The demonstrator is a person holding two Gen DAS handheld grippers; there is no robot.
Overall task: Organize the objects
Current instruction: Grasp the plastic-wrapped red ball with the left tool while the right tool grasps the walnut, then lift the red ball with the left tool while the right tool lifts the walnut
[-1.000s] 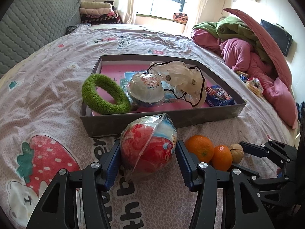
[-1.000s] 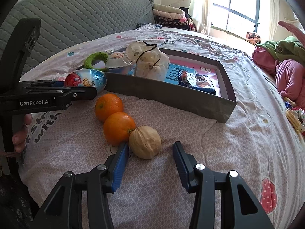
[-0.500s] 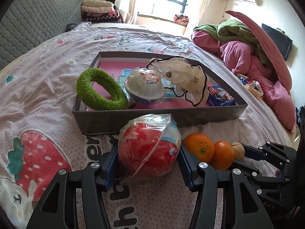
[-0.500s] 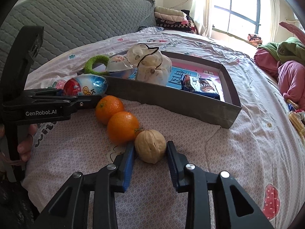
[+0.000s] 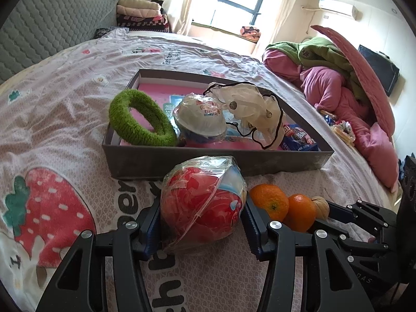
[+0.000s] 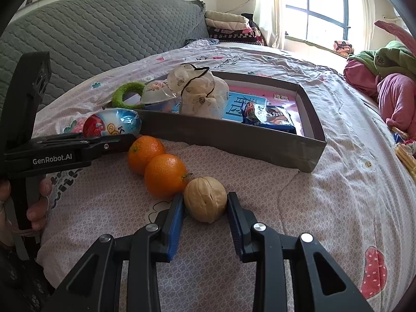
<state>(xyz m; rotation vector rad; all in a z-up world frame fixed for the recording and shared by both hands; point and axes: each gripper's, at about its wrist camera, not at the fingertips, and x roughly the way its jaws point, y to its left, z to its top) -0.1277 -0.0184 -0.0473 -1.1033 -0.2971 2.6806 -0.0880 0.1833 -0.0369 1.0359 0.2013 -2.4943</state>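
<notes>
My left gripper [image 5: 201, 213] is shut on a red and blue plastic-wrapped toy egg [image 5: 202, 202], held just in front of the grey tray [image 5: 208, 161]; the egg also shows in the right wrist view [image 6: 113, 124]. My right gripper [image 6: 205, 205] is shut on a tan walnut [image 6: 205, 199] on the bedspread. Two oranges [image 6: 165, 176] [image 6: 145, 153] lie in a row beside the walnut, touching. The tray [image 6: 234, 137] holds a green fuzzy ring [image 5: 140, 117], a white wrapped egg [image 5: 200, 119], a white cloth pouch [image 5: 249, 109] and a blue snack packet [image 6: 267, 118].
Everything sits on a pink patterned bedspread [image 5: 65, 83]. A grey quilted headboard [image 6: 104, 31] stands at the back. Piled pink and green bedding [image 5: 338, 83] lies at the right. Small wrapped items [image 6: 405, 153] lie near the right bed edge.
My right gripper's fingers have closed in from wide apart onto the walnut. My left gripper has closed on the toy egg and raised it slightly toward the tray.
</notes>
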